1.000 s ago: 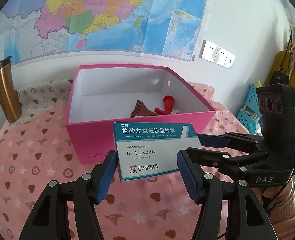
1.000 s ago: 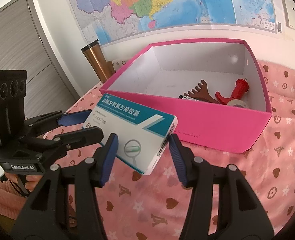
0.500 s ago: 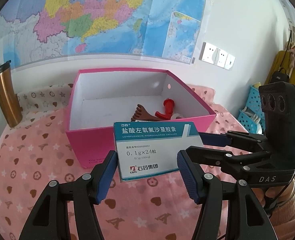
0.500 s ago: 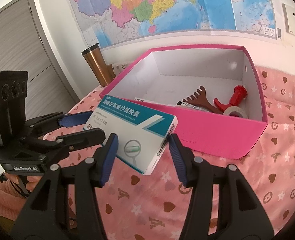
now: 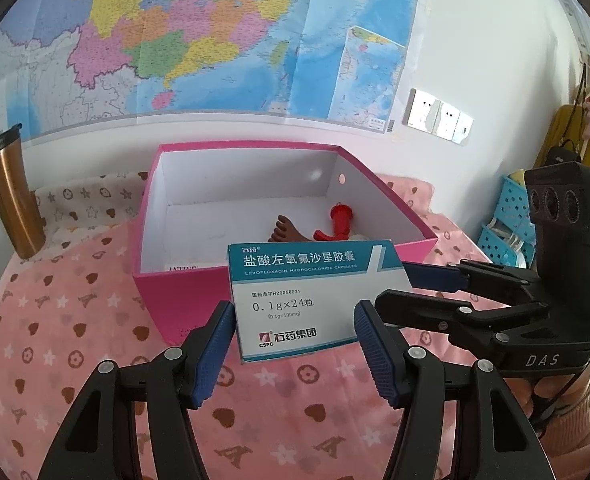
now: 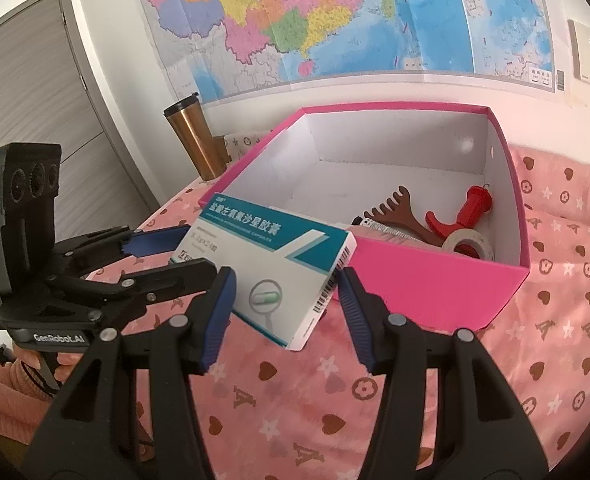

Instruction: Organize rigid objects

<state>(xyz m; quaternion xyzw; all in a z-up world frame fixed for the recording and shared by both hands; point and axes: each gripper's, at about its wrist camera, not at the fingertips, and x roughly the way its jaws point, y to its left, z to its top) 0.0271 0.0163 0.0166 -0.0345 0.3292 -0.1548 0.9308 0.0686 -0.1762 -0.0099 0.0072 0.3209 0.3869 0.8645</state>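
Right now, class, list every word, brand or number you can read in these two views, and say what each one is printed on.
"盐酸左氧氟沙星胶囊": medicine box.
"LEVOFLOXACIN HYDROCHLORIDE CAPSULES": medicine box.
"0.1g×24粒": medicine box.
"CSPC 石药集团": medicine box.
"DAS": right hand-held gripper.
"GenRobot.AI": left hand-held gripper.
Wall map labels, the barcode digits and the print on the item low in the pink box: too small or cut off to read.

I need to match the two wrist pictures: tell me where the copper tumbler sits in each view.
Left wrist: copper tumbler stands at the far left edge, left of the pink box.
Right wrist: copper tumbler stands upper left of centre, behind the box's left corner.
Shared landmark: the pink box.
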